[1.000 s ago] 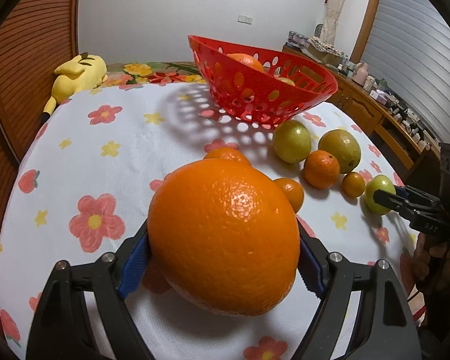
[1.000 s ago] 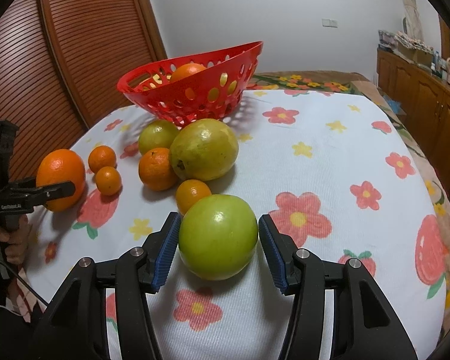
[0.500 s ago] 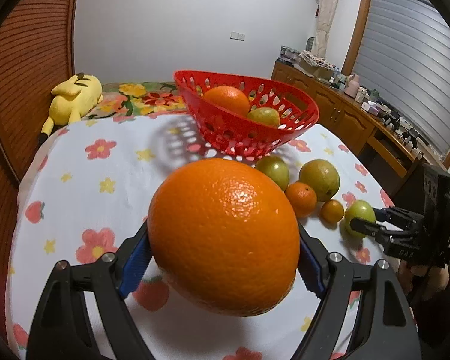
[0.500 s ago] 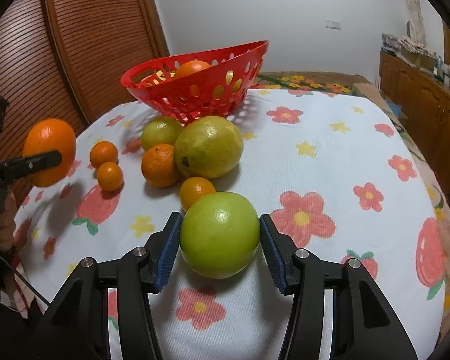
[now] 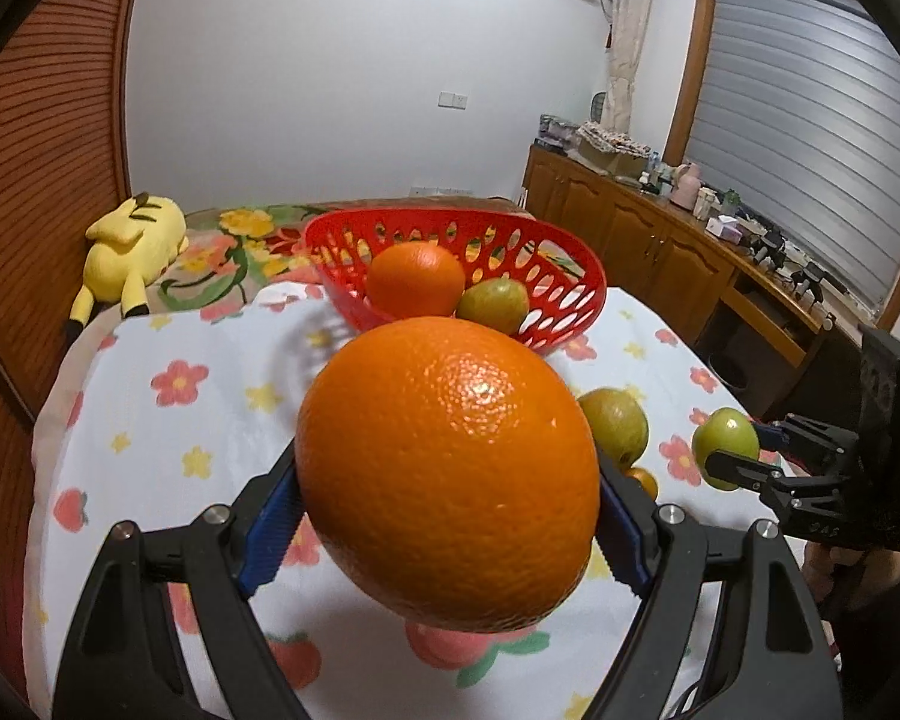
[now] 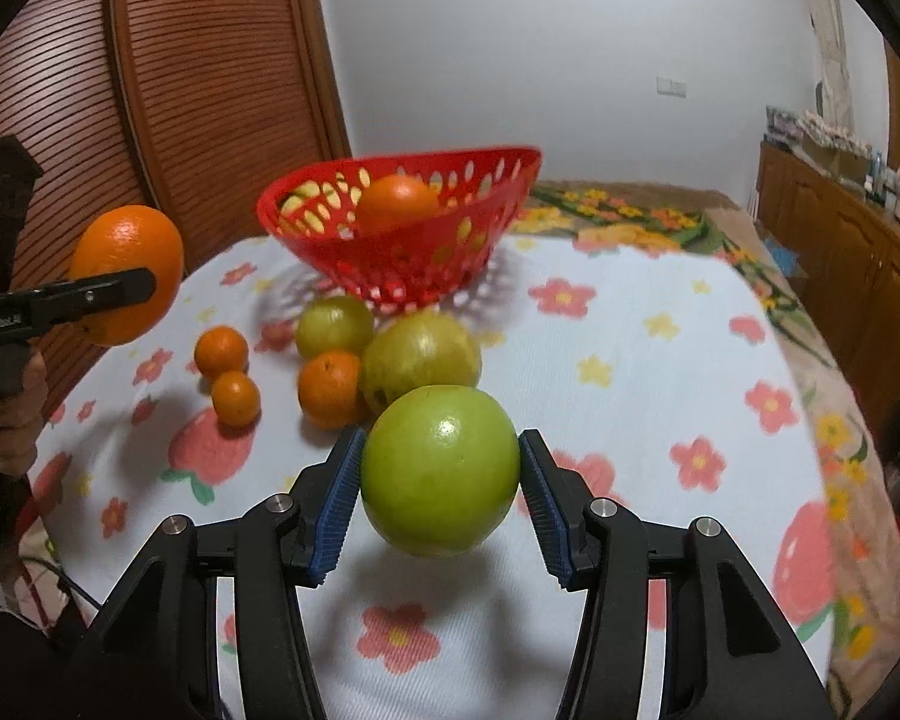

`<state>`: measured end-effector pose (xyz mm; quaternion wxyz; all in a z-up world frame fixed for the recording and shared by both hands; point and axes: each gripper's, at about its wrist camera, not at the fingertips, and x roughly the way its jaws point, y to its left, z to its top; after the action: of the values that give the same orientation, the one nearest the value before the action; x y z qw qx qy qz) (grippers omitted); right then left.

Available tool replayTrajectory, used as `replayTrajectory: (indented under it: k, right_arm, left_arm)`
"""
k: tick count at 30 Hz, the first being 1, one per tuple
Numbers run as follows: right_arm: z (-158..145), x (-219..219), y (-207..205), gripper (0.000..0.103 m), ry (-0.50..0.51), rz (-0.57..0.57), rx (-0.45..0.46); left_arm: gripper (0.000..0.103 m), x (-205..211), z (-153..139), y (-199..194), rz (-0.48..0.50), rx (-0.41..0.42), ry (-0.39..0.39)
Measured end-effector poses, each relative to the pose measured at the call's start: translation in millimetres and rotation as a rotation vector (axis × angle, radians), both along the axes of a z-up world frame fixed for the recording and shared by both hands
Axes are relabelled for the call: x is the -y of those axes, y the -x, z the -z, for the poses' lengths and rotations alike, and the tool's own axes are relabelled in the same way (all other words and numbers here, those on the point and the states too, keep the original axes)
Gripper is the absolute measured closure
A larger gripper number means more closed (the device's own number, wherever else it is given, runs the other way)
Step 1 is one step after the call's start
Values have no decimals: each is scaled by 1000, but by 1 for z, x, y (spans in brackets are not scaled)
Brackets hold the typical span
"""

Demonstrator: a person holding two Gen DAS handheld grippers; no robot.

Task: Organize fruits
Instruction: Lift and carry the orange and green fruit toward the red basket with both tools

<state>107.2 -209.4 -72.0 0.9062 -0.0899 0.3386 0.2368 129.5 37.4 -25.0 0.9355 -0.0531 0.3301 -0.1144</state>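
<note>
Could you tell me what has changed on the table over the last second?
Both grippers have lifted their fruit: the left gripper raised the large orange off the tablecloth, and the right gripper raised the green fruit. Both grips stayed closed. The red basket and loose fruit kept their places.

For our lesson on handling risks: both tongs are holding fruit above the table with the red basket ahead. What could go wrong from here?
1. The big orange is wide and round, pinched by the left tongs only at its sides; it might slip out.
2. The red basket already holds an orange and a green fruit; two dropped-in fruits could bump them.
3. The green fruit in the right tongs hangs over loose fruit; falling, it could scatter them.
</note>
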Motion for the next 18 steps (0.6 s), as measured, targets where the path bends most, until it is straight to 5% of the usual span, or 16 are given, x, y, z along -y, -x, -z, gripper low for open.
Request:
replayTrajectory:
  k: [18]
  right_arm:
    - [-43, -19, -34, 50, 11, -33, 74]
  left_arm:
    - [20, 20, -18, -33, 50, 29, -32]
